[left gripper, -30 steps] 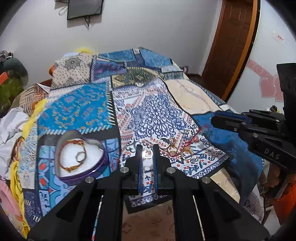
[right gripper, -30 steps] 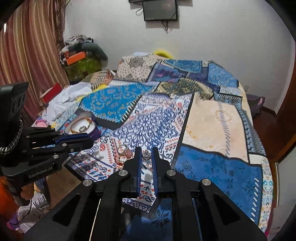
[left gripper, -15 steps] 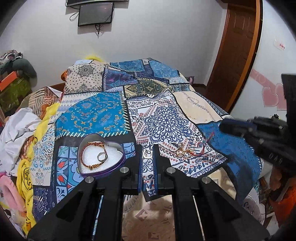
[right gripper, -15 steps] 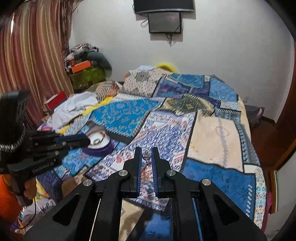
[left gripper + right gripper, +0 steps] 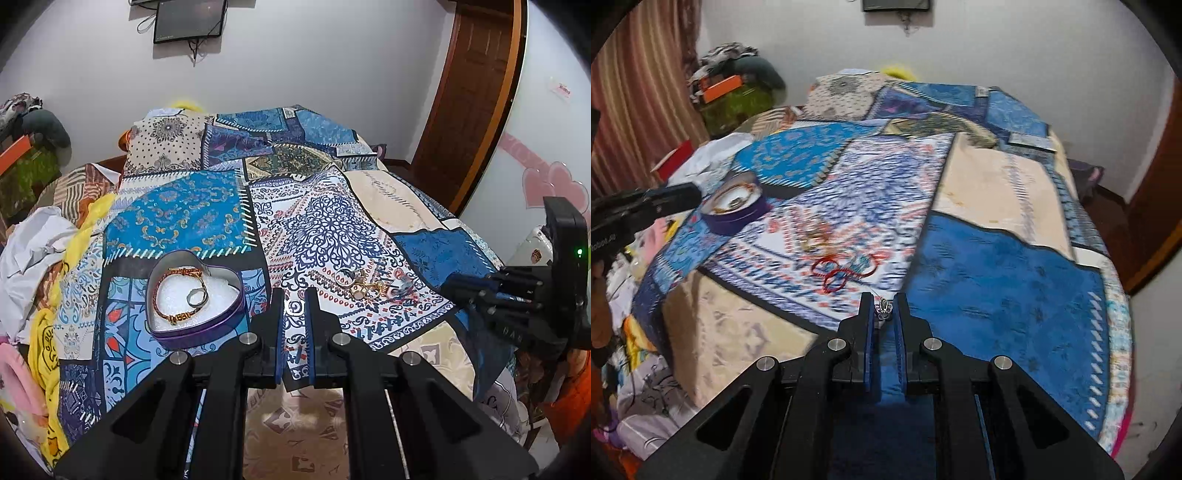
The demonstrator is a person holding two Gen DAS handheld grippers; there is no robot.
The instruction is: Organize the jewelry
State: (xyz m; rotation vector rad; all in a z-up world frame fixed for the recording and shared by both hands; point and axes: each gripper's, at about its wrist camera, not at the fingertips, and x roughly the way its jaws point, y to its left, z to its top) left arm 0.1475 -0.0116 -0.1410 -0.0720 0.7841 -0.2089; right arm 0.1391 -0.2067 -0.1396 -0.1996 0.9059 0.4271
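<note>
Both grippers pulled back from bed (image 5: 424, 206) since second ago; views wider now.

Left gripper (image 5: 294, 308): fingers narrow, pinching small silver ring (image 5: 294, 307), hanging just right of heart-shaped tin (image 5: 192, 328).

Right gripper (image 5: 884, 314): fingers narrow, clamped on small silver charm (image 5: 884, 309), well right of tin.

Tin already holds beaded bracelet (image 5: 173, 291) and silver ring. Gold rings (image 5: 360, 286) and red cord (image 5: 842, 269) lie loose on bedspread right of tin.

Judgement: two pieces lifted, next drop into tin; several pieces left.
</note>
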